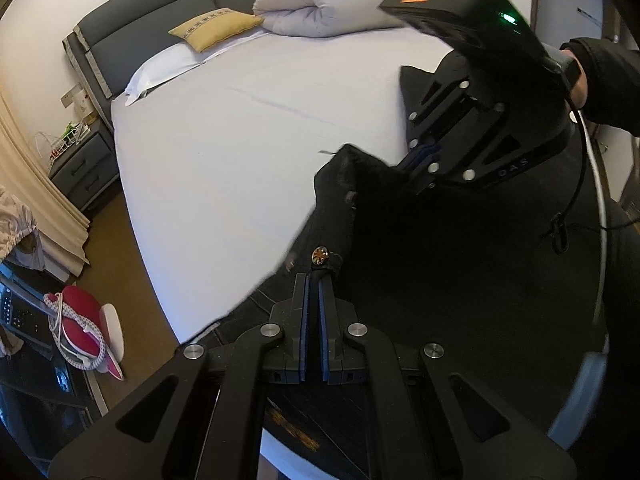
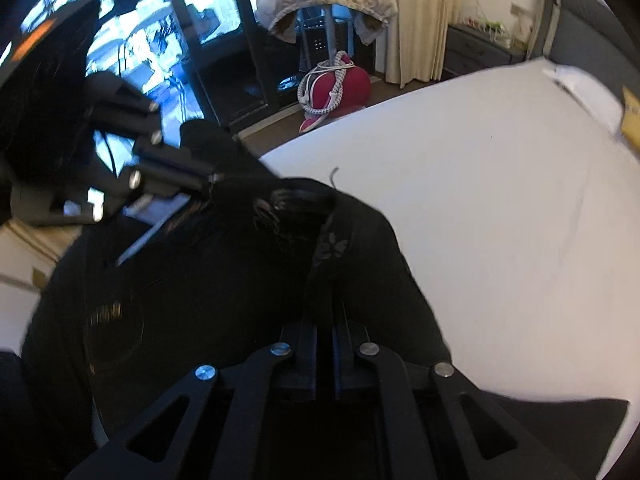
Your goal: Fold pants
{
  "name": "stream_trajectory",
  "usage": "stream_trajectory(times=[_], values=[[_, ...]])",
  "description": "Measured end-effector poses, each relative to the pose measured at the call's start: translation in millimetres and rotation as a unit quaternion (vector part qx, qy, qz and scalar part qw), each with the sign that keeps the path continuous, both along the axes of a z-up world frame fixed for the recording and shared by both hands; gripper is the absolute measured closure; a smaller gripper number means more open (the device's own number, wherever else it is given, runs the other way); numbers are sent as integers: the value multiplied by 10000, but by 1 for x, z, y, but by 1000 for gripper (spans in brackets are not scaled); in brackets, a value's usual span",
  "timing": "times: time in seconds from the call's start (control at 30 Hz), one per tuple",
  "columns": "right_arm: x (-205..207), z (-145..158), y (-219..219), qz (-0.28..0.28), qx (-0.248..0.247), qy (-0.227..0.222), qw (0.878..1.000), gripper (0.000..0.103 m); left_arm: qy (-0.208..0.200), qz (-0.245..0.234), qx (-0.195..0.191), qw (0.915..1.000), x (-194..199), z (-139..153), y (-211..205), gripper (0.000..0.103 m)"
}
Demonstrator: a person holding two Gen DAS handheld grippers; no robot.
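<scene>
Black pants (image 1: 400, 264) hung pinched in your closed left hand-held gripper (image 1: 313, 280) and right hand-held gripper (image 1: 416, 160); thin fabric could have slipped free above the bed (image 1: 240, 140).

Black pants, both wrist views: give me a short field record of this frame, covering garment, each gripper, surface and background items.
garment: black pants, lifted at the bed's near edge, metal button showing
left gripper: shut on the pants fabric by the button
right gripper: shut on the pants fabric; also seen from the left wrist view
surface: bed with white sheet
on bed: yellow pillow, rolled white duvet
floor: red appliance with wrapped cord
</scene>
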State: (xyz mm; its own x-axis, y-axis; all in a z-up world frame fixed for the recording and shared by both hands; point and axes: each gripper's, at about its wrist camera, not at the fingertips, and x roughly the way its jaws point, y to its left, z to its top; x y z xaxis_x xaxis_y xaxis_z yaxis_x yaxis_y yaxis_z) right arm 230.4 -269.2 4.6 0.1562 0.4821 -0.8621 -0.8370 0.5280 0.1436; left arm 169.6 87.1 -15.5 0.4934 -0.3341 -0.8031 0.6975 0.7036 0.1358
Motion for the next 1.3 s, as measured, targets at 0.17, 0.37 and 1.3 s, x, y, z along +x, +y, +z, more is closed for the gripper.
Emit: stream_trajectory(times=[0.17,0.37,1.3], values=[[-74,4,-10,207,-423,-597,9971,96,-206,-381,467,9980,-69,-3,-20,100],[-157,-14,-25,748,-1447,-1372,9771,96,50,-715,690,9950,-138,-18,-38,100],[-291,-37,-14,1603,-2668,-2417,9191,96,561,-1286,1212,9827,-241,-47,-61,100]])
